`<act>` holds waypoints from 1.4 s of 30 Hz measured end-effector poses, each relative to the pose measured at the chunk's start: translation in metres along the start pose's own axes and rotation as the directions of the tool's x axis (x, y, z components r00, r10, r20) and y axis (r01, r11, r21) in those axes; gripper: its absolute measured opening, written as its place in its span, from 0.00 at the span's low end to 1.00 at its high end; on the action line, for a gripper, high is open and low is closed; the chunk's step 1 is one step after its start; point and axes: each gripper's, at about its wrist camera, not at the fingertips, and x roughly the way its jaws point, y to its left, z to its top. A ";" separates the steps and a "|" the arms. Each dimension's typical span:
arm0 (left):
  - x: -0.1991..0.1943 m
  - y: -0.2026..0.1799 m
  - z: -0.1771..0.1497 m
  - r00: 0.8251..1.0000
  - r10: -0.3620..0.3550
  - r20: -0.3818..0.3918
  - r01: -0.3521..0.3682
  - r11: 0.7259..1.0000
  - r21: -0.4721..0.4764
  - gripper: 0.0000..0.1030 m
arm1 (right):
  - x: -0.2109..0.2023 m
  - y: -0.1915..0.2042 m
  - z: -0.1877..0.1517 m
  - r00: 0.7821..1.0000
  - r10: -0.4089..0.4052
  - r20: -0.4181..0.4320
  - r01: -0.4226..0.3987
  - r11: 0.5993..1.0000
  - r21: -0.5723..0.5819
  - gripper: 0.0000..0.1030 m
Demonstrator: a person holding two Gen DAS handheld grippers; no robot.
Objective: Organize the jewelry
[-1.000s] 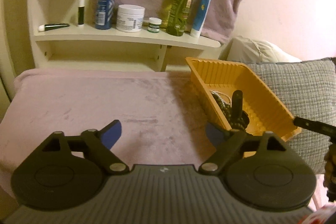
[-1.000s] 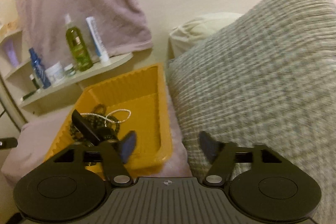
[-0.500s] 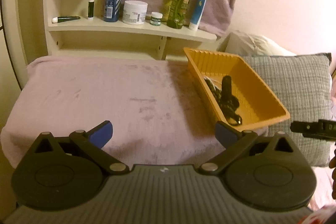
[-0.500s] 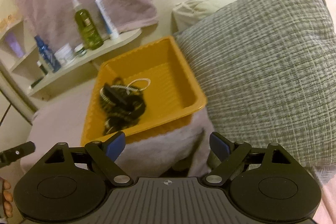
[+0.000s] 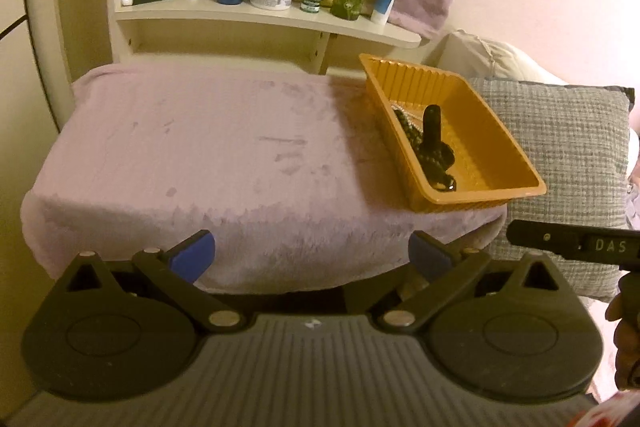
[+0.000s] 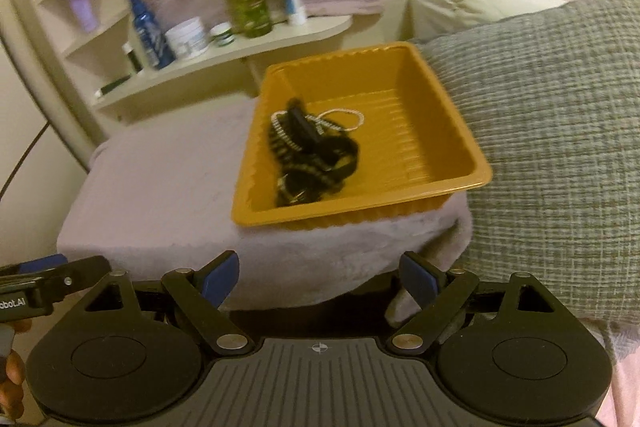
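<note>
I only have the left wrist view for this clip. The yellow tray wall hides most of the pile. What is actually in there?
Observer: From the right wrist view, the yellow tray holds a tangle of dark beaded strands, all on its left half.
Operator: Only dark pieces?
Observer: No, a thin pale bead chain loops out of the pile toward the tray's middle.
Operator: Is the right gripper carrying anything?
Observer: The right gripper is open with nothing between its blue pads, short of the tray above the cushion's front edge.
Operator: And the tray's right side?
Observer: It sits right against the grey pillow.
</note>
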 end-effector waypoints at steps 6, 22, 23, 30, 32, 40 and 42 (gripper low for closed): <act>-0.005 -0.001 -0.007 0.999 0.042 -0.021 -0.042 0.999 -0.004 0.99 | 0.002 0.016 -0.010 1.000 0.013 -0.028 -0.014 0.999 -0.047 0.84; -0.004 -0.006 -0.010 0.992 0.126 -0.027 -0.125 0.992 0.029 0.99 | 0.001 0.025 -0.013 1.000 0.005 -0.028 -0.007 0.997 -0.082 0.84; -0.004 -0.006 -0.010 0.992 0.127 -0.024 -0.126 0.991 0.032 0.99 | 0.001 0.026 -0.014 1.000 0.004 -0.028 -0.006 0.996 -0.085 0.84; -0.006 -0.007 -0.010 0.990 0.138 -0.011 -0.137 0.990 0.043 0.99 | 0.001 0.029 -0.013 1.000 0.001 -0.023 -0.003 0.994 -0.108 0.84; -0.006 -0.007 -0.010 0.990 0.139 -0.010 -0.138 0.989 0.043 0.99 | 0.001 0.029 -0.013 1.000 0.000 -0.025 -0.003 0.994 -0.107 0.84; -0.007 -0.006 -0.008 0.990 0.140 -0.009 -0.140 0.989 0.050 0.99 | 0.002 0.028 -0.012 1.000 -0.004 -0.024 0.001 0.994 -0.108 0.84; -0.007 -0.006 -0.008 0.990 0.140 -0.007 -0.139 0.989 0.051 0.99 | 0.002 0.029 -0.012 1.000 -0.001 -0.023 -0.002 0.994 -0.108 0.84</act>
